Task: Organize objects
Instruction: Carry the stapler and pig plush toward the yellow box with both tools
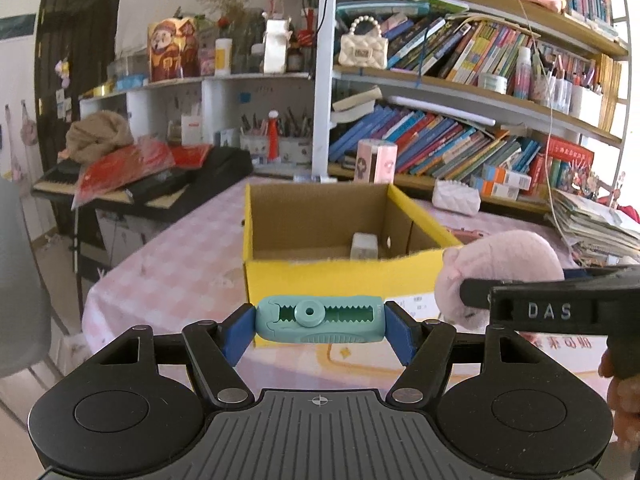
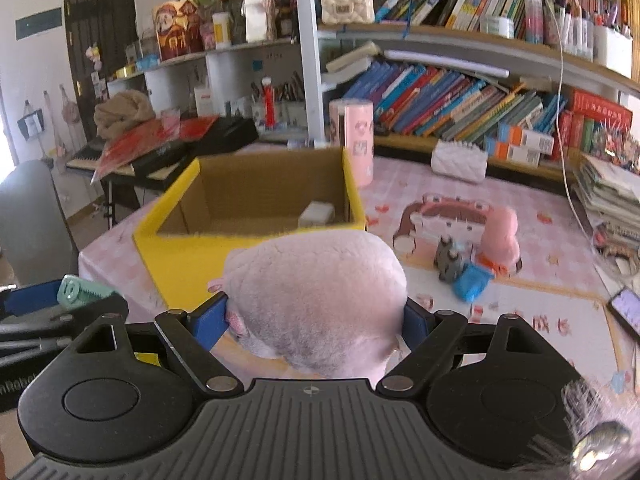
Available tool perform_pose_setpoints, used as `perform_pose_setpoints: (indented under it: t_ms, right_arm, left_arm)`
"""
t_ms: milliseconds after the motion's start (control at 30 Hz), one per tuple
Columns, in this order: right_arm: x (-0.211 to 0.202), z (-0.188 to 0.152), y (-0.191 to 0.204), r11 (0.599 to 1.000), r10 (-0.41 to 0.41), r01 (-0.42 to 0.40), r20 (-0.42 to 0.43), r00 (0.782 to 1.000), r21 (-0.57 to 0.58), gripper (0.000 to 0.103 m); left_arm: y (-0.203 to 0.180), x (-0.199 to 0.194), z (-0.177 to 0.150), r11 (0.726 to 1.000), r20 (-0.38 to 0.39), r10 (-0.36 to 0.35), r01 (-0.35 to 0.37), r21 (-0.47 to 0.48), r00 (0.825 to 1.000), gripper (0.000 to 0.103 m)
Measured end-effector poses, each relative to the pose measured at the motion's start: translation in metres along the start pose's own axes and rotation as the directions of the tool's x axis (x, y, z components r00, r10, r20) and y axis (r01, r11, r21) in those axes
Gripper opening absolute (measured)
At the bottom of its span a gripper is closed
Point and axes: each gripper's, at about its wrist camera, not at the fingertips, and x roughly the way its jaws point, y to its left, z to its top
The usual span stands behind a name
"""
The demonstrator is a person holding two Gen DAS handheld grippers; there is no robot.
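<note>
The pink-checked table bears a yellow box and, apparently, toys.

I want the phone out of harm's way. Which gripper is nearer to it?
Right. The right gripper, clamping the pink plush, has the phone beside it; the left gripper is beyond, farther away.

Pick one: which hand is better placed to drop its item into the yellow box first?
Left, marginally. Its fingers pinch the small teal clip right before the yellow box, open side ahead. The right gripper holds a bulky pink plush hiding much of the box's front.
</note>
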Motion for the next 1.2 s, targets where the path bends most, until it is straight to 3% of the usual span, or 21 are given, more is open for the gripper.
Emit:
perform_pose_setpoints:
  t_ms: [600, 833, 1200]
  right_arm:
    - [0.082, 0.082, -0.017, 0.995, 0.093, -0.090, 0.061, 0.994, -0.048, 0.084]
    - [0.123, 0.104, -0.021, 0.987, 0.140, -0.136, 0.040, 0.989, -0.086, 0.084]
    - [0.180, 0.112, -0.007, 0.954, 0.226, -0.236, -0.077, 0.971, -0.183, 0.084]
  left_arm:
    - [-0.011, 0.088, 0.058, 0.998, 0.033, 0.061, -0.062, 0.024, 0.998, 0.069]
    - [-0.017, 0.125, 0.063, 0.996, -0.022, 0.085, -0.084, 0.026, 0.996, 0.069]
    - [-0.024, 0.165, 0.055, 0.994, -0.129, 0.104, -0.100, 0.031, 0.986, 0.069]
